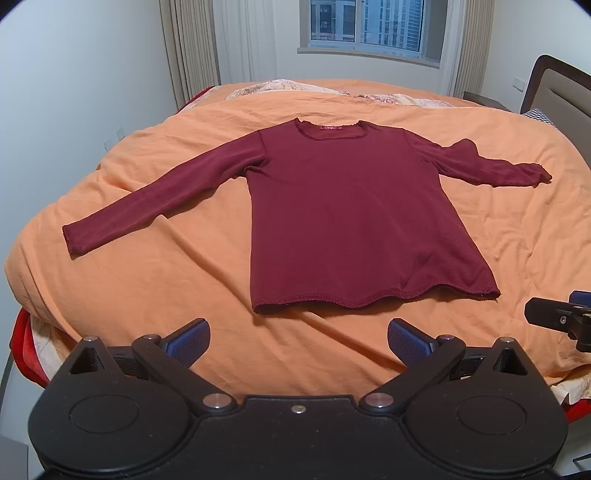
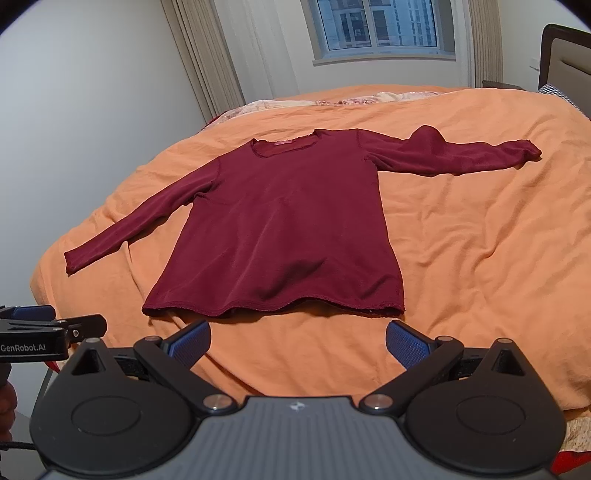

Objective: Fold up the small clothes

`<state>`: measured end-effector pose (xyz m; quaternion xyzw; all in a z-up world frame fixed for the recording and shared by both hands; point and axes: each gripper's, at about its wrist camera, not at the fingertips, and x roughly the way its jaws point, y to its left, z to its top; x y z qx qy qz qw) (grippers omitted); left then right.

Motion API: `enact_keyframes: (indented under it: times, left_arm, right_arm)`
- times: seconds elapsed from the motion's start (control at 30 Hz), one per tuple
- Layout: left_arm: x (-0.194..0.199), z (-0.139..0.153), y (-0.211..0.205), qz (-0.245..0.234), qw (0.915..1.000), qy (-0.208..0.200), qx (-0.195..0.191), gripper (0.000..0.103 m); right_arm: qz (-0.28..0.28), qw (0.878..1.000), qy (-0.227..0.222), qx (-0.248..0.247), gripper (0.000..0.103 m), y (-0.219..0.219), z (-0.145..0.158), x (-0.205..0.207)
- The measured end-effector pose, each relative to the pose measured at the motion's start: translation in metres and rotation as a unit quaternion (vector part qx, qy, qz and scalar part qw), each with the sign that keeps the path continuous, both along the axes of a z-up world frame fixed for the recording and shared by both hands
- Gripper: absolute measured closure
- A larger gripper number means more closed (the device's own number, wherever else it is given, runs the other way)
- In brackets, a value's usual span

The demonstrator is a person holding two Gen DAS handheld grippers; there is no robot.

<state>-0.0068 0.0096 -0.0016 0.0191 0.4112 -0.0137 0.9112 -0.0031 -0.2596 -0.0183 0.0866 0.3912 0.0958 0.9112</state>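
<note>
Two grippers are held over the near edge of a bed (image 1: 155, 295), each with its blue-padded fingers spread wide and nothing between them. The left gripper (image 1: 297, 341) is seen from its own camera just short of the hem of a dark red shirt (image 1: 343, 221); its side also shows at the left edge of the right wrist view, where the name GenRobot.AI is printed on it. The right gripper (image 2: 297, 341) is likewise stopped just short of the hem, apart from the cloth, and a black part of it is caught at the right edge of the left wrist view. The shirt is laid flat, front up, in the middle of an orange cover (image 2: 480, 258), neck toward the window (image 2: 376, 26) and hem toward the grippers. Its left-hand sleeve (image 1: 155, 199) is stretched out straight and slanted down toward the near left corner. The other sleeve (image 2: 454, 155) is spread toward the headboard (image 2: 561, 55) and is humped up near the shoulder, perhaps by a fold, though this cannot be made out clearly. A small red label is seen inside the neck. A patterned quilt (image 1: 280, 86) is shown along the far edge of the cover, and curtains (image 1: 192, 44) hang at both sides of the window.
</note>
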Motion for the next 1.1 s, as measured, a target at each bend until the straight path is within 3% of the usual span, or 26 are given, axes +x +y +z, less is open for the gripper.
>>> enact_keyframes:
  times: [1.1]
  left_arm:
    - [0.0062,-0.0022,-0.0035,0.006,0.9999,0.008,-0.008,0.001]
  right_arm:
    - [-0.007,1.0,0.007,0.003,0.0,0.0041,0.0011,0.001]
